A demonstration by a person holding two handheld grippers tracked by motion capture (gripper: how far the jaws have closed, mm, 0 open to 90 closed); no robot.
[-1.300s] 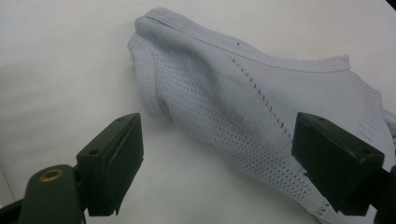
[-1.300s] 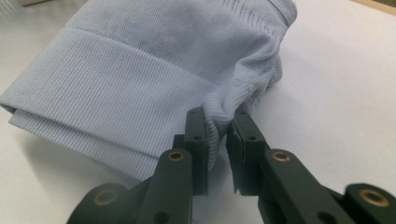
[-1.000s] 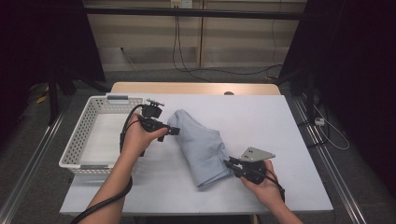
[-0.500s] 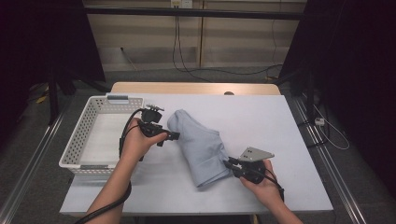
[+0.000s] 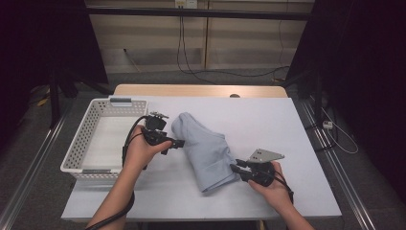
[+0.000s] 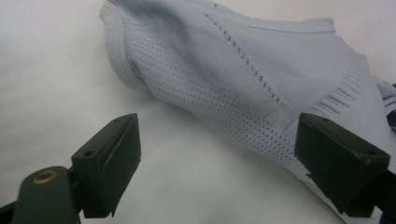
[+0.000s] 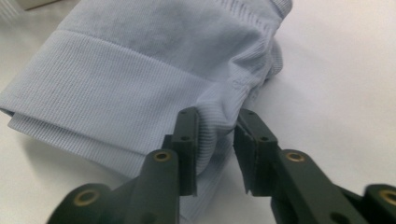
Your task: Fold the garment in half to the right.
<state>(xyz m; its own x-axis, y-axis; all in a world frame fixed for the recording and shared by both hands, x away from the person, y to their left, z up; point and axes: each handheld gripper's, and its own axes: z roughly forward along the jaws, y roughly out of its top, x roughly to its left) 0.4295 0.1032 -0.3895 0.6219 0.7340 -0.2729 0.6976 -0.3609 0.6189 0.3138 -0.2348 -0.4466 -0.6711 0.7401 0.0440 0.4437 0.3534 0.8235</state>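
Observation:
A light blue knit garment [image 5: 206,148] lies folded on the white table [image 5: 268,120]. My left gripper [image 5: 173,145] is open at the garment's upper left edge. In the left gripper view its jaws [image 6: 224,158] stand wide apart just short of the knit garment [image 6: 243,79] and touch nothing. My right gripper [image 5: 235,168] is at the garment's near right corner. Its jaws [image 7: 215,135] have just been opening. A fold of the garment's ribbed hem [image 7: 140,70] still sits between the pads, and the right pad stands off it.
A white perforated basket [image 5: 84,139] stands on the table's left side, close behind my left hand. Bare white tabletop extends right of the garment and along the near edge. A black cable trails from each gripper.
The left hand has drifted slightly toward the near edge. The right hand and the garment have stayed where they were.

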